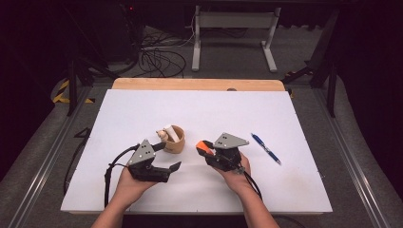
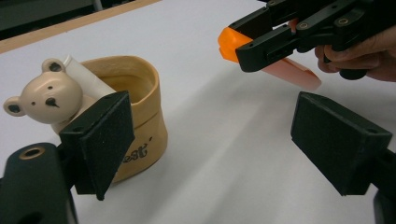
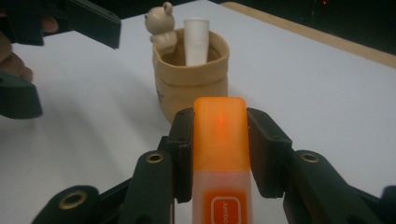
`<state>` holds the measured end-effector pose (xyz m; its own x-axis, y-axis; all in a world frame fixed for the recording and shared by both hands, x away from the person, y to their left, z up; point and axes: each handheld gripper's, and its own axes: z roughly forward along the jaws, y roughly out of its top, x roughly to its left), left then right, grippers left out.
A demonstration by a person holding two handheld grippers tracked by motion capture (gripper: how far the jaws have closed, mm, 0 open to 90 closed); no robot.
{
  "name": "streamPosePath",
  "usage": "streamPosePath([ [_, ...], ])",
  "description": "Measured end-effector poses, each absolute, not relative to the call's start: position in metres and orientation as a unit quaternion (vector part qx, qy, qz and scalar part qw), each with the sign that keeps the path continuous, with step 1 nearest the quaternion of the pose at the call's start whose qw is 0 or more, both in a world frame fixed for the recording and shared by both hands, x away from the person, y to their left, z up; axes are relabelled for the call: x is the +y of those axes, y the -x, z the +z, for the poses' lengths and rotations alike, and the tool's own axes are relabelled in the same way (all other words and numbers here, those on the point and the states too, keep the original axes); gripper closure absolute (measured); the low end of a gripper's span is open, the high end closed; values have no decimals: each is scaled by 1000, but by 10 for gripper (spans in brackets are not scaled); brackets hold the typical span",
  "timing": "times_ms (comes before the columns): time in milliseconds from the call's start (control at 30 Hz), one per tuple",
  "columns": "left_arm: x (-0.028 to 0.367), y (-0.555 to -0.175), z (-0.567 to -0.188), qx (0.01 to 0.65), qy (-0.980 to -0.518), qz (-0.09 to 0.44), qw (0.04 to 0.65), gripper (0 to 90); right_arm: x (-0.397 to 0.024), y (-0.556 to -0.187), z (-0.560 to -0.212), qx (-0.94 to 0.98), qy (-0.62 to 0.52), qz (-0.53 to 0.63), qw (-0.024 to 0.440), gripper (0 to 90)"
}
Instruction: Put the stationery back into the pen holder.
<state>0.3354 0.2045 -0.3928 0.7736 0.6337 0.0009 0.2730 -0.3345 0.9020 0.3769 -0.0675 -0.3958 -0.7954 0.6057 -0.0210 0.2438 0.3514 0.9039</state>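
The right gripper (image 3: 219, 154) holds an orange highlighter (image 3: 220, 140). Its two jaws press flat against the sides of the cap, and the clear orange body with a label runs back between them toward the hand. In the high view the right gripper (image 1: 209, 151) sits near the middle of the table (image 1: 294, 190), with the highlighter (image 1: 204, 147) pointing up and left toward the cup (image 1: 177, 140). In the left gripper view the highlighter (image 2: 233, 43) is clear of the table surface, with its shadow on the white sheet below.

The left gripper (image 2: 210, 140) stands wide apart, with nothing between its pads. One pad (image 2: 105, 137) is just in front of the cup (image 2: 140, 121); whether it touches the cup cannot be told. In the high view the left gripper (image 1: 166, 156) lies just below and left of the cup, held by the left hand (image 1: 128, 183).

The cup is tan, soft-walled like a small bag, and stands upright on the white sheet left of centre. A bear figure (image 3: 161, 25) rests on its rim and a white tube (image 3: 196, 39) stands inside, leaning against the wall. The highlighter's tip is near the cup but apart from it, in line with it in the right gripper view.

A blue pen (image 1: 265, 148) lies flat on the sheet, to the right of the right hand (image 1: 236, 173) and well apart from the cup. The far edge of the table shows a bare wooden strip (image 1: 195, 84).
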Motion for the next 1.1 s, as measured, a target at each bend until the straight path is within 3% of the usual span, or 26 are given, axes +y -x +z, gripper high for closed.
streamPosePath([
  [1100, 153, -335, -403, 291, -775, 141, 544, 157, -58, -360, -382, 766, -225, 581, 162, 655],
])
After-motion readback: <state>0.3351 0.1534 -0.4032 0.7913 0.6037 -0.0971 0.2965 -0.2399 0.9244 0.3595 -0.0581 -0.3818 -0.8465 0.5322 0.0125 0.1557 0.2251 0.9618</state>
